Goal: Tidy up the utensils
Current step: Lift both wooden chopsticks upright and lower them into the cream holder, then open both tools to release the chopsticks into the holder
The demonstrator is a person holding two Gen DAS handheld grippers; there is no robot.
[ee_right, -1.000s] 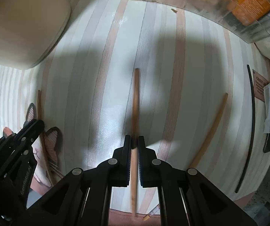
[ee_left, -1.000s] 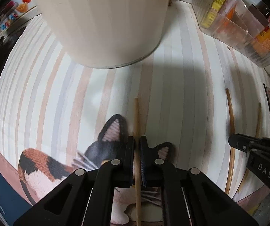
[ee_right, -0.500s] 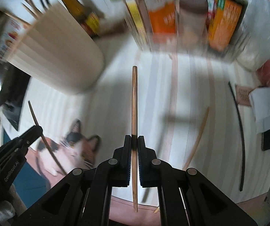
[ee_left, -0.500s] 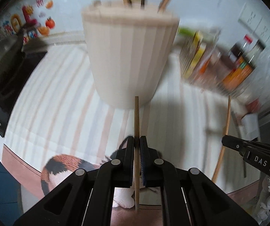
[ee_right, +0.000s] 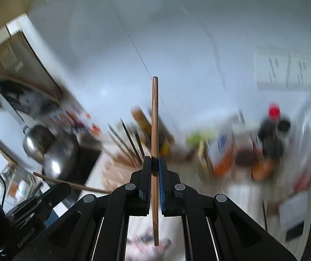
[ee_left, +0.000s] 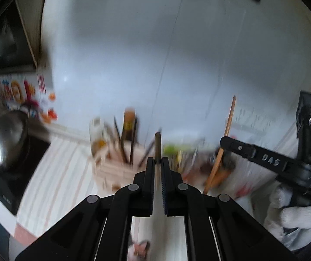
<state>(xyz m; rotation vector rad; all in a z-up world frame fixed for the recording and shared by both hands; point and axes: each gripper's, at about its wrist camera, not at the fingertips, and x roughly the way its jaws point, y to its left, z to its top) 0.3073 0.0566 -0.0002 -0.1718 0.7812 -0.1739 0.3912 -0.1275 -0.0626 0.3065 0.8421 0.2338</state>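
Observation:
My left gripper [ee_left: 158, 161] is shut on a wooden chopstick [ee_left: 158, 143] whose tip pokes out just past the pads. It hangs high above the striped mat, with the beige striped utensil holder [ee_left: 114, 169] below and slightly left, several chopsticks standing in it. My right gripper [ee_right: 154, 163] is shut on a longer wooden chopstick [ee_right: 154, 117] that points up and away. The holder [ee_right: 116, 169] lies below-left of it. Each gripper shows in the other's view: the right gripper [ee_left: 253, 152] with its stick, the left gripper [ee_right: 46, 195] with its stick. Everything is motion-blurred.
A steel pot [ee_left: 3, 139] sits on a black cooktop [ee_left: 9, 187] at the left. Bottles and boxes [ee_right: 270, 139] crowd the back right against the white wall. A gloved hand [ee_left: 296, 215] holds the right gripper. Paper and a dark phone [ee_right: 294, 215] lie far right.
Both grippers have risen well above the mat, each carrying its chopstick, and tipped upward. The holder, seen close from the side before, now lies below them.

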